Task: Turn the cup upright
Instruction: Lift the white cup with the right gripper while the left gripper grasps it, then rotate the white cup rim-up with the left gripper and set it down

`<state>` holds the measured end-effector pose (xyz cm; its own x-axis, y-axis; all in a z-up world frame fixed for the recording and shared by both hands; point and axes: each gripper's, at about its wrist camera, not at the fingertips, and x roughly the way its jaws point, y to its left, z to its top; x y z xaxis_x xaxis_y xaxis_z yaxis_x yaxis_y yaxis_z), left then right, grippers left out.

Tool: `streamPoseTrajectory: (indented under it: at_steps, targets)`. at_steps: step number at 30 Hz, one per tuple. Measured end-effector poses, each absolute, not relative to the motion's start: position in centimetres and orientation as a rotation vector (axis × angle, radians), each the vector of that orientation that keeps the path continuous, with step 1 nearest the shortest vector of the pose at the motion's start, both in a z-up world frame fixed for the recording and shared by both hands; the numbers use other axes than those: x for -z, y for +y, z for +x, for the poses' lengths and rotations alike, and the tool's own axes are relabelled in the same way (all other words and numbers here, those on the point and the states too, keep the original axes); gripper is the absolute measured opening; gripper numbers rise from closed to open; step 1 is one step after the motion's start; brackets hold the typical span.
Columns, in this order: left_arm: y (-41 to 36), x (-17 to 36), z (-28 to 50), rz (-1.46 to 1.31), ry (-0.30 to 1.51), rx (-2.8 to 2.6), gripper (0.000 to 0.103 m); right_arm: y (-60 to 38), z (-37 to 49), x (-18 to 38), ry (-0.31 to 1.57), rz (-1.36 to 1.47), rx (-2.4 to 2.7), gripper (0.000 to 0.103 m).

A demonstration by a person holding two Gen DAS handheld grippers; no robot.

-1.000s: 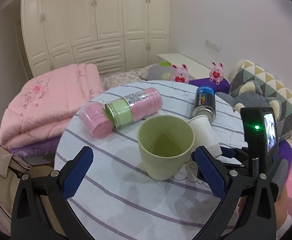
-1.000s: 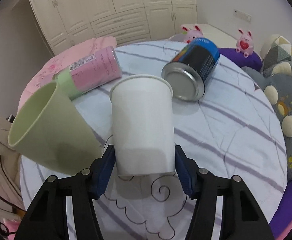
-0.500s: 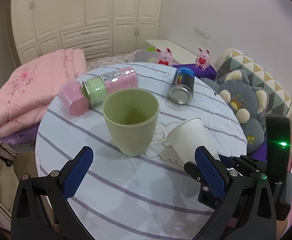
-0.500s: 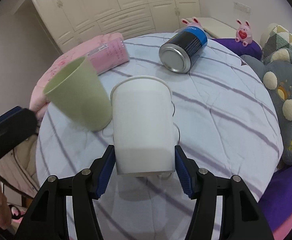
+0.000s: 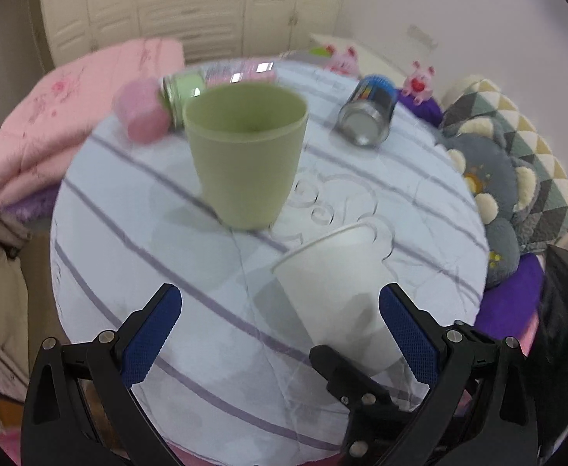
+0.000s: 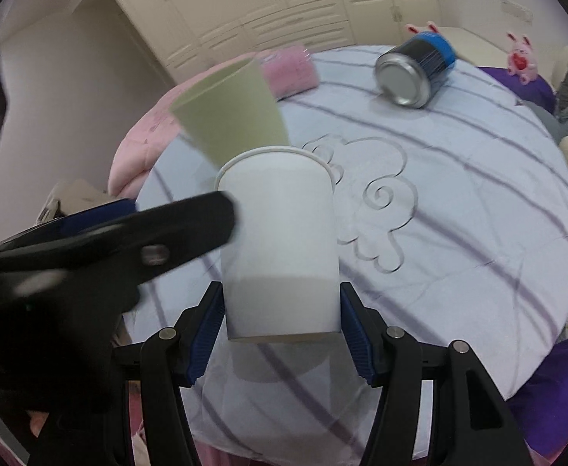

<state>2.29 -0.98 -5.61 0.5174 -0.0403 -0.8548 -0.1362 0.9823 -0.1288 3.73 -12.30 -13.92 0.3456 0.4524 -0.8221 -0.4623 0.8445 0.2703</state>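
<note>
A white paper cup is held between the blue pads of my right gripper, which is shut on its base end, rim pointing away, above the round table. It also shows tilted in the left wrist view. A green cup stands upright on the striped tablecloth; it also shows in the right wrist view. My left gripper is open and empty, back from the green cup. It crosses the right wrist view at the left.
A blue-black can lies on its side at the back right. A pink-green bottle and a pink cap lie at the back left. A pink quilt lies left, with plush pillows at the right.
My left gripper has drawn back from the green cup, which stays upright on the table. My right gripper has lifted the white cup back toward the table's near edge.
</note>
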Motion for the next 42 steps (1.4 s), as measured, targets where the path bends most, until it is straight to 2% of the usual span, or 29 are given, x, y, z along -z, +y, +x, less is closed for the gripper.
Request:
streamPoseTrajectory:
  at_steps: [2, 3, 8, 20, 22, 24, 29, 42]
  targets:
    - [-0.9, 6.3, 2.6, -0.235, 1.059, -0.058, 0.103, -12.1, 3.6, 14.0, 1.058, -0.032, -0.580, 0.081]
    - [-0.9, 6.5, 2.7, -0.255, 1.065, -0.053, 0.103, -12.3, 3.5, 13.7, 1.043, -0.030, -0.573, 0.086]
    - [-1.5, 6.8, 4.0, -0.329, 1.111, -0.044, 0.103, -14.1, 3.6, 12.7, 1.017, 0.012, -0.584, 0.086]
    - [-3.2, 8.1, 6.7, -0.313, 1.165, -0.050, 0.102, -17.6, 4.8, 13.5, 1.047, 0.083, -0.570, 0.086]
    - [-3.3, 8.3, 7.0, -0.312, 1.169, -0.044, 0.097, -17.6, 4.9, 13.6, 1.048, 0.087, -0.582, 0.086]
    - [-3.4, 8.6, 7.3, -0.317, 1.179, -0.024, 0.087, -17.6, 5.1, 13.8, 1.058, 0.100, -0.590, 0.087]
    - [-3.7, 9.0, 7.5, -0.319, 1.187, 0.003, 0.075, -17.2, 5.3, 14.1, 1.068, 0.109, -0.611, 0.087]
    - [-4.4, 5.4, 4.7, -0.162, 0.909, 0.001, 0.073, -15.9, 5.2, 14.4, 1.047, -0.005, -0.566, 0.087]
